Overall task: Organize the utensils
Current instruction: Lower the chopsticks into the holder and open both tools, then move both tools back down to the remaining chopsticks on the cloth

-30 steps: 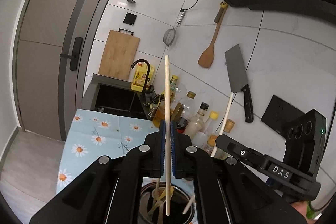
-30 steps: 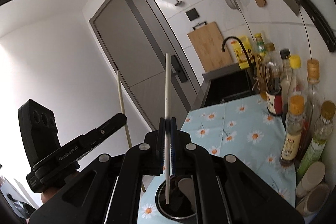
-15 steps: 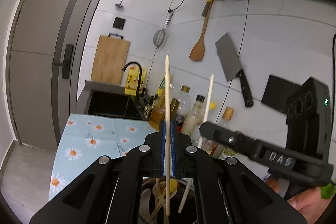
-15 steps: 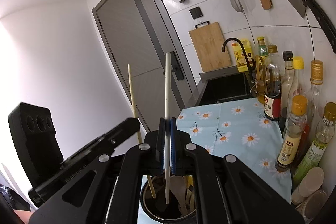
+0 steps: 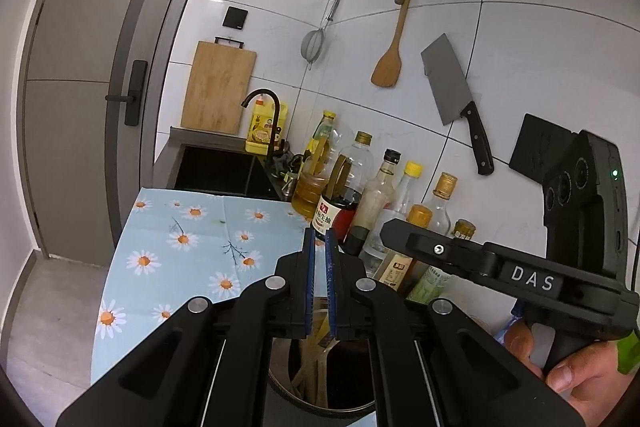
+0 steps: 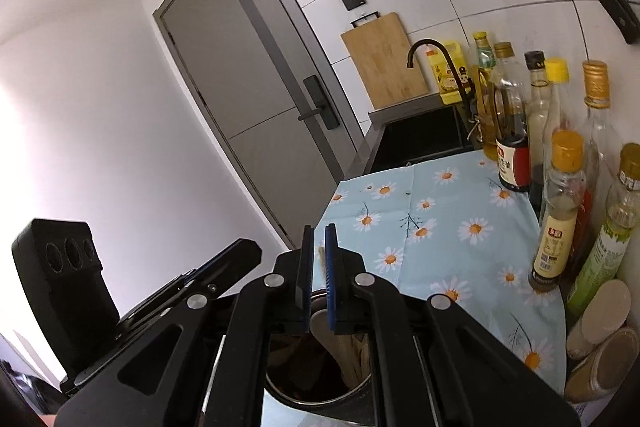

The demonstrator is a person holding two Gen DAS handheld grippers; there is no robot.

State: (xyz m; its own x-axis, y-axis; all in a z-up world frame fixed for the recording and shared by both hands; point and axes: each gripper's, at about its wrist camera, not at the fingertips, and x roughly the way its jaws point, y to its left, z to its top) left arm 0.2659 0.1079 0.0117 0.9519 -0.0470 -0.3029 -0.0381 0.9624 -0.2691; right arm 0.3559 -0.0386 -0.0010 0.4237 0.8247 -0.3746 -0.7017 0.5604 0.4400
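My left gripper (image 5: 319, 233) hovers just above a round dark utensil holder (image 5: 282, 381). Its blue pads stand a thin slit apart with nothing between them. Wooden chopsticks (image 5: 316, 367) stand inside the holder. My right gripper (image 6: 319, 229) hangs over the same holder (image 6: 280, 391), equally narrow and empty. A pale wooden tip (image 6: 320, 254) shows through its slit, and wooden utensils (image 6: 340, 347) lean in the pot below. Each view shows the other gripper close alongside: the right one (image 5: 394, 233) held by a hand (image 5: 576, 379), and the left one (image 6: 244, 253).
The daisy-print cloth (image 5: 180, 247) covers the counter beyond the holder. Several sauce and oil bottles (image 6: 560, 211) line the wall side. A dark sink (image 5: 220, 167) with a black tap lies farther back. A cleaver (image 5: 448, 83), spatula and strainer hang on the tiled wall.
Both grippers sank toward the holder. The chopstick that each one held upright is gone from its pads, and more sticks now stand in the holder.
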